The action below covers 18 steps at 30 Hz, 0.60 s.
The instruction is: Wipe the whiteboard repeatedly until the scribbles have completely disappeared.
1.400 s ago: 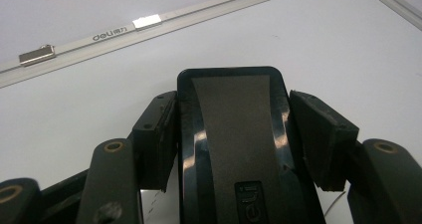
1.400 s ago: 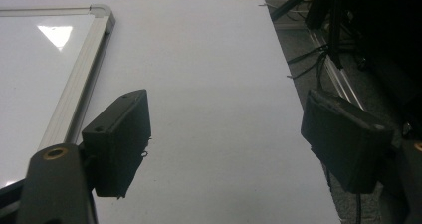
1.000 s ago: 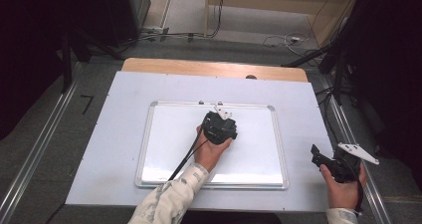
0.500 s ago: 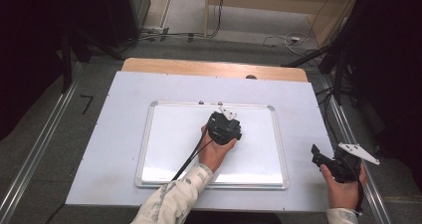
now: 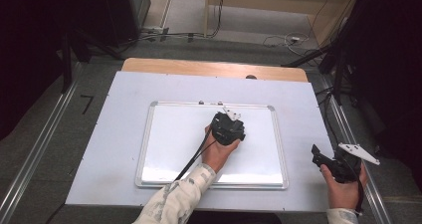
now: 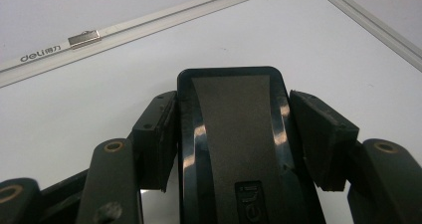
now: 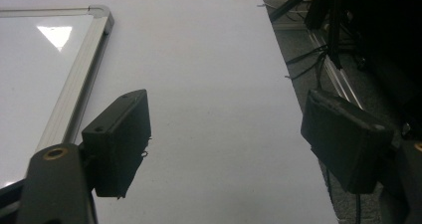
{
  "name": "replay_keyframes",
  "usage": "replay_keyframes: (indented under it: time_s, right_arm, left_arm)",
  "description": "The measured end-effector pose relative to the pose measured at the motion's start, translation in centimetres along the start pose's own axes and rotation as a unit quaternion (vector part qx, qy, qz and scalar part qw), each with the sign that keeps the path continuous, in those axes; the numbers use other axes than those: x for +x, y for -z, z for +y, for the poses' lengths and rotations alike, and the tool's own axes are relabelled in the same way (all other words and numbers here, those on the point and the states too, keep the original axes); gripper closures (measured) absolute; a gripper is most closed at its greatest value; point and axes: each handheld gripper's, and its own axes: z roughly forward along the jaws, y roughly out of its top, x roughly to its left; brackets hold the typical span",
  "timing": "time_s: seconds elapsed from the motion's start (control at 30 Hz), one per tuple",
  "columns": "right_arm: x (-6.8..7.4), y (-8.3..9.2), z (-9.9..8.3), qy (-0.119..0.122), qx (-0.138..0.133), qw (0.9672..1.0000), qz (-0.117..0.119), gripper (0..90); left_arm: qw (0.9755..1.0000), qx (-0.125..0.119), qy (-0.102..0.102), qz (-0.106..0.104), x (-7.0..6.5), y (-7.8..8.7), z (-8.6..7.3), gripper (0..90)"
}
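Two jaws of the left gripper [image 5: 228, 128] are pinching a black eraser [image 6: 239, 134] between them, its long axis running straight out along the jaws, its far end pointing toward the top frame of the whiteboard [image 5: 169, 134]. It is sitting over the board's middle, felt side seemingly down, though contact is hard to confirm. Rightward, the right gripper [image 5: 332, 163] is hovering with jaws spread and empty, well apart from the board, above the bare white table [image 5: 298, 99] by its right edge. Dark floor and cables are lying beyond.
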Motion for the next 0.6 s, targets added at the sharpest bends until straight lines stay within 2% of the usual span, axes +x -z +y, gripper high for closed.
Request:
replay_keyframes:
  time_s: [0.23, 0.6]
  right_arm:
    - [-0.2, 0.0, -0.2, 0.000, 0.004, 1.0000, -0.003, 18.6]
    - [-0.1, 0.0, -0.1, 0.002, 0.003, 1.0000, -0.003, 18.6]
  left_arm:
    - [1.0000, 0.000, -0.001, 0.001, 0.2, 0.1, -0.1, 39.4]
    - [0.9999, -0.001, 0.005, 0.010, 1.4, 0.8, -0.5, 39.4]
